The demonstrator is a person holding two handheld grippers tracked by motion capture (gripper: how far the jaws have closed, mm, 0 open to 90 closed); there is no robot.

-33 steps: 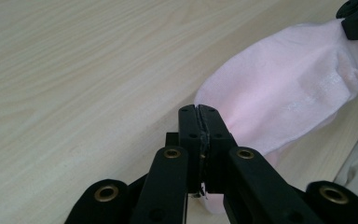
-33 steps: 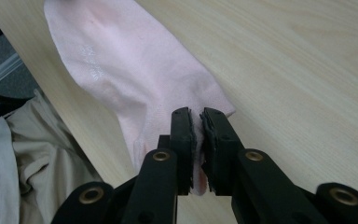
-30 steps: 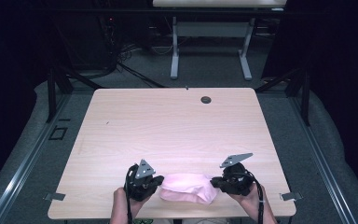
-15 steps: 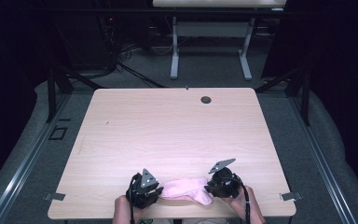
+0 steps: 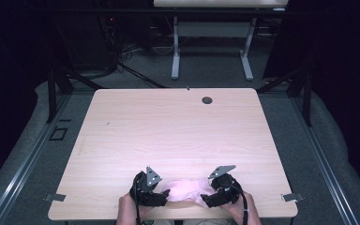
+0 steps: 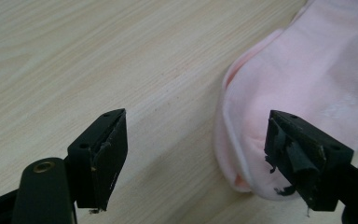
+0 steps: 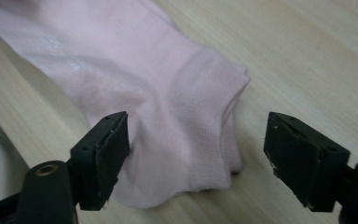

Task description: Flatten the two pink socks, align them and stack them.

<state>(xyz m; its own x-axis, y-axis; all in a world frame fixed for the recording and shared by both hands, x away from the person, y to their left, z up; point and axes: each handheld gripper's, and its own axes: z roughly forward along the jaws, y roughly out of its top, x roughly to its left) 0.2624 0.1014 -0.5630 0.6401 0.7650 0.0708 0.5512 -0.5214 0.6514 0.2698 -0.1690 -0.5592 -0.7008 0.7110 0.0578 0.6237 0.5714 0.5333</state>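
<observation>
Counter: the pale wood-grain rectangular counter (image 5: pixel 168 136) carried everything, and it serves as the landmark for what follows.
Grommet: a small dark round grommet (image 5: pixel 207 100) sat in the counter near its far edge, well apart from the other things.
Sock: the soft pink knitted sock (image 5: pixel 187 191) lay flat on the counter close to its near edge, about midway along that edge, between the two tools.
Sock ends: in the left gripper view the sock's rounded end (image 6: pixel 261 154) rested on the counter wood; in the right gripper view the ribbed cuff (image 7: pixel 205 116) lay on the counter.
Left tool: the black two-jaw left tool (image 5: pixel 161 197) sat low at the counter's near edge, beside the sock's left end. Its jaws had just been opening and stood wide apart, one jaw over bare counter and the other over the sock's edge, gripping nothing.
Right tool: the black two-jaw right tool (image 5: pixel 209 199) sat at the near edge by the sock's right end. Its jaws had also just been opening and stood wide, with the cuff lying loose between them, pressed by neither pad.
</observation>
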